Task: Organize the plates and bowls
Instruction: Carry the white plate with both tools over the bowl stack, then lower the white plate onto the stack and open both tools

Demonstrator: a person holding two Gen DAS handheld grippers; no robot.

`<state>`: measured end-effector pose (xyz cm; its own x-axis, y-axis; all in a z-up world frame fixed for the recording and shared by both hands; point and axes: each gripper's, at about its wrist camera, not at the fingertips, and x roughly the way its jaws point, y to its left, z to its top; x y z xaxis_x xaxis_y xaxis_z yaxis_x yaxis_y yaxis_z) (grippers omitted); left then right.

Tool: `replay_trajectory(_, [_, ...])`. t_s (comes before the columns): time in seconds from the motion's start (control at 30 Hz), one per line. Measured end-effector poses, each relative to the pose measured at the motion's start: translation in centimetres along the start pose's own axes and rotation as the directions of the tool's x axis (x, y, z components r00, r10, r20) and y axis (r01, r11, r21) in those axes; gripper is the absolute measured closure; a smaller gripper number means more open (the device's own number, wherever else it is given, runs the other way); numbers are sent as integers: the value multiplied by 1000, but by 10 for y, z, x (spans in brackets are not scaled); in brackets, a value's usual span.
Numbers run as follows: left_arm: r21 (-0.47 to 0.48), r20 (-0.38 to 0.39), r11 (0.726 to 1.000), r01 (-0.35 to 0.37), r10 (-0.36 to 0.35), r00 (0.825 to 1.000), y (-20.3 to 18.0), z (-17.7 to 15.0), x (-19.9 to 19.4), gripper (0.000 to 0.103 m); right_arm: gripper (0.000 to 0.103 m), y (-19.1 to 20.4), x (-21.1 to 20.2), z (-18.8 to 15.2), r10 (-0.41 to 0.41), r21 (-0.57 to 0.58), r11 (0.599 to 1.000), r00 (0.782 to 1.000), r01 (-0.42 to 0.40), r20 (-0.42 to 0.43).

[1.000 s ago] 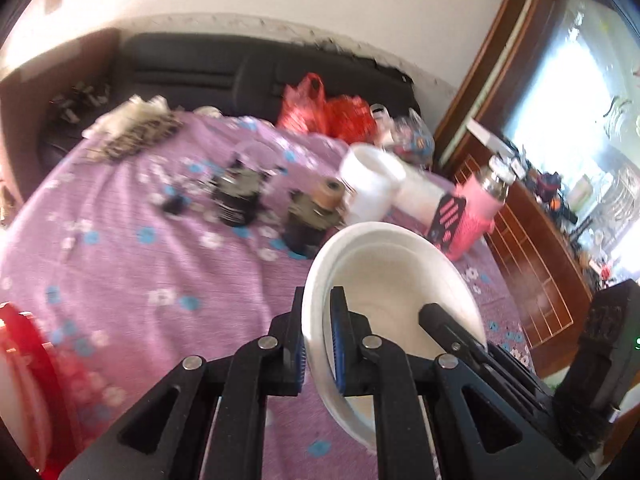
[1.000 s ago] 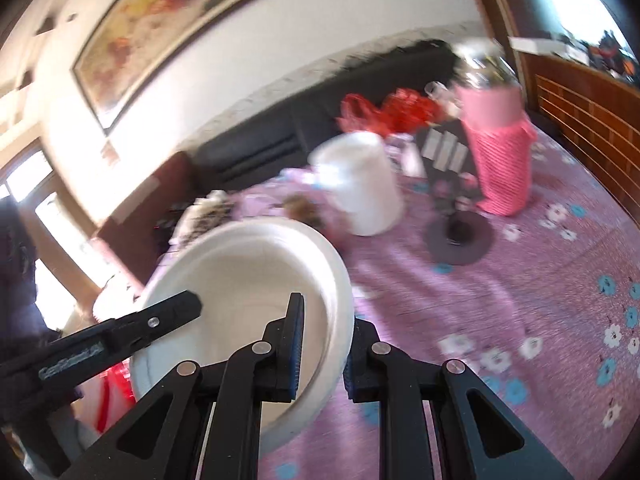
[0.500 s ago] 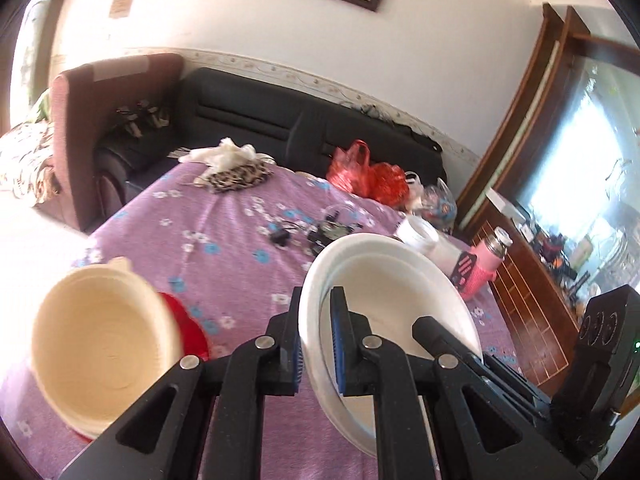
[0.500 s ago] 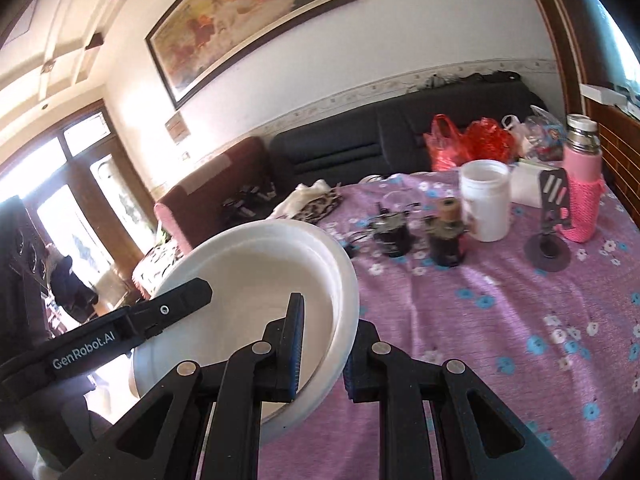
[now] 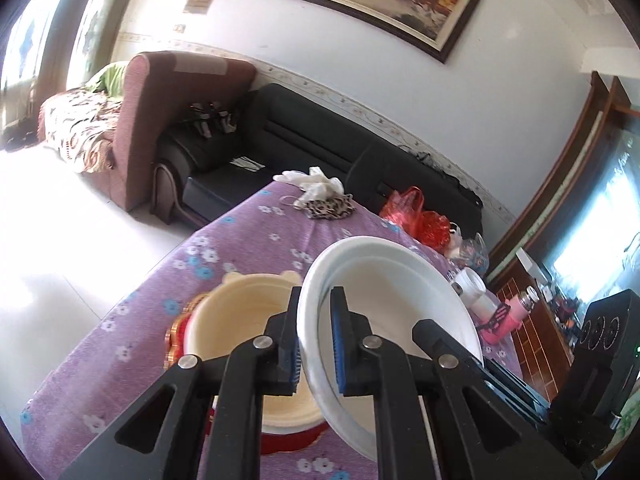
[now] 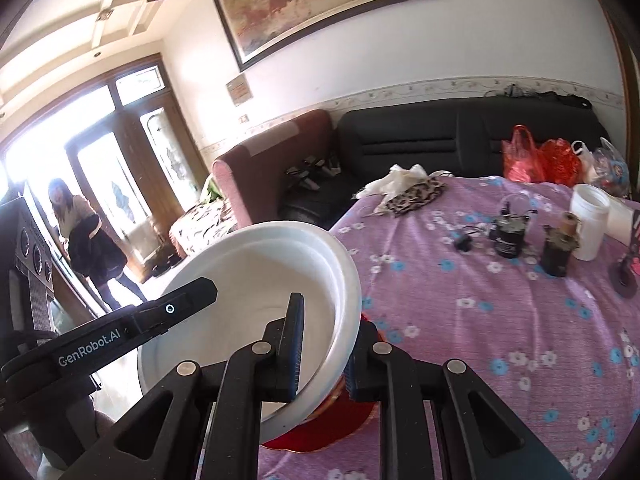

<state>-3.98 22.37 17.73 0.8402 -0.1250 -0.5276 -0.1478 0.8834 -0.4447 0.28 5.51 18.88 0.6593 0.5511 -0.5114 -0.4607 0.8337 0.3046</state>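
Now clamped by 2 grippers: left gripper (image 5: 314,340) pinching the white bowl (image 5: 392,300) on its left rim, right gripper (image 6: 322,344) pinching the opposite rim. Held tilted above the purple tablecloth (image 6: 500,320), just right of a cream bowl (image 5: 240,320) sitting on a red plate (image 5: 288,438) near the table's near edge.

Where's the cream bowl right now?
In the left wrist view the cream bowl sits on a red plate near the table's edge, just left of the held white bowl.
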Motion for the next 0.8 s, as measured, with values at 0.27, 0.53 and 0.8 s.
replay_trajectory(0.27, [-46, 10, 999, -21, 21, 1000, 45, 7, -6, 93, 83, 38, 31, -6, 10, -57, 998, 999, -13, -46])
replay_trajectory(0.53, [-13, -17, 999, -42, 42, 999, 45, 8, 10, 92, 83, 39, 45, -3, -27, -64, 998, 997, 22, -74])
replay_trajectory(0.8, [59, -34, 988, -143, 145, 989, 43, -2, 33, 91, 83, 23, 79, -17, -52, -41, 998, 986, 46, -160])
